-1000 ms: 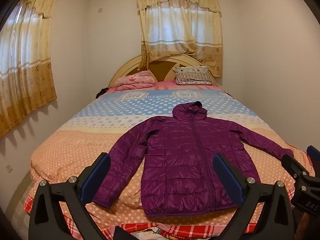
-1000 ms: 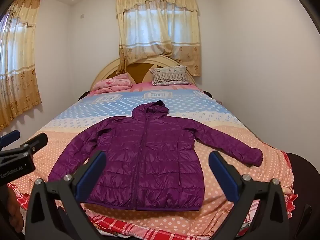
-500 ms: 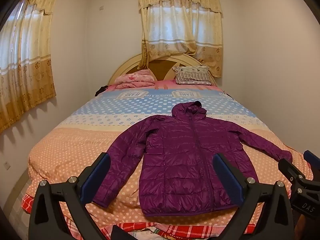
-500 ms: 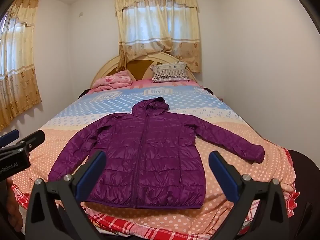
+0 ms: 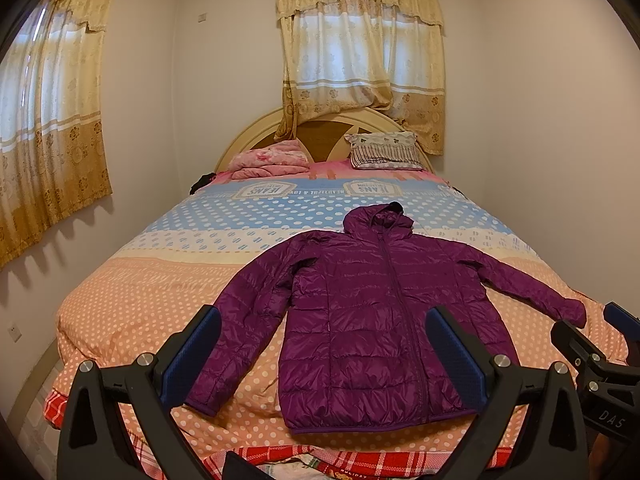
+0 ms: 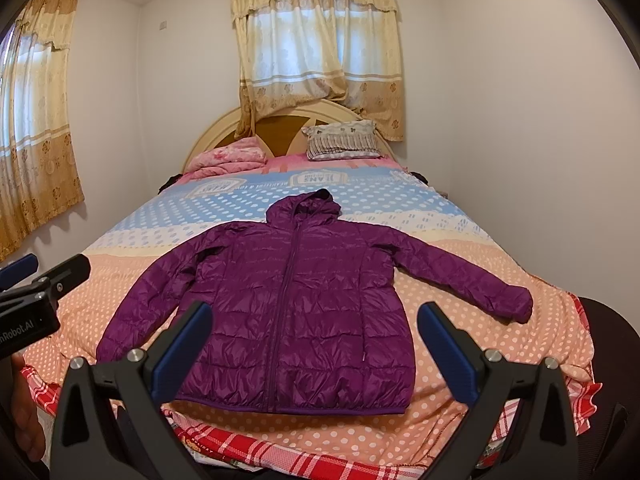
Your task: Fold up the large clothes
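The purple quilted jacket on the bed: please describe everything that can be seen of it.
The purple quilted jacket looks like shiny, puffy padded fabric stitched in horizontal bands. It lies flat and front up on the polka-dot bedspread, near the foot of the bed, zipper closed down the middle, hood toward the headboard. Both long sleeves spread out and downward, away from the body. The hem is close to the bed's near edge. Only the bedspread touches it; neither gripper touches it.
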Tool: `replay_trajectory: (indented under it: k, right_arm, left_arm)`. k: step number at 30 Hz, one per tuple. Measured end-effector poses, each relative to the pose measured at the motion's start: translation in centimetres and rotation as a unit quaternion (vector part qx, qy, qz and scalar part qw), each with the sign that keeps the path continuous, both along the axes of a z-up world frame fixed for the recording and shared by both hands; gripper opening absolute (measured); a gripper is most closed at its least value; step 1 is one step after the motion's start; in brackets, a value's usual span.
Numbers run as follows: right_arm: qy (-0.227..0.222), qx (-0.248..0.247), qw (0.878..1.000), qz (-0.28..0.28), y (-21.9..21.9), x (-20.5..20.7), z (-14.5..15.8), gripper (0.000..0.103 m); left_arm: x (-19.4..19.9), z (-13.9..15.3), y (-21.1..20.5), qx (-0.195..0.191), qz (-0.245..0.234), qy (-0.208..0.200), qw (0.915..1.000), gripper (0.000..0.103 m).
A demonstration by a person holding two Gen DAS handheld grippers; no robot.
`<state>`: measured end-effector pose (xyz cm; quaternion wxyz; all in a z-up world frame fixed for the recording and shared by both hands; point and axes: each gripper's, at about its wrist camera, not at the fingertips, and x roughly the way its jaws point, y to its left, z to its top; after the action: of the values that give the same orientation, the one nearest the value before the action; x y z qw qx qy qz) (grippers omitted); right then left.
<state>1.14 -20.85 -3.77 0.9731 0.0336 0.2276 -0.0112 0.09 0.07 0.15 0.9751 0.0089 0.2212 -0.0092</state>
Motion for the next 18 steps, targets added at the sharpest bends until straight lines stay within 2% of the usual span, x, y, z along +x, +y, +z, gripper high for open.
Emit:
replay_trajectory:
  k: [18]
  right_arm:
    - [0.007,0.002,1.000,0.002,0.07,0.32,-0.36,0.103]
  left_arm:
    - [0.10,-0.24,-0.01,0.000,0.000,0.003,1.0000,0.102]
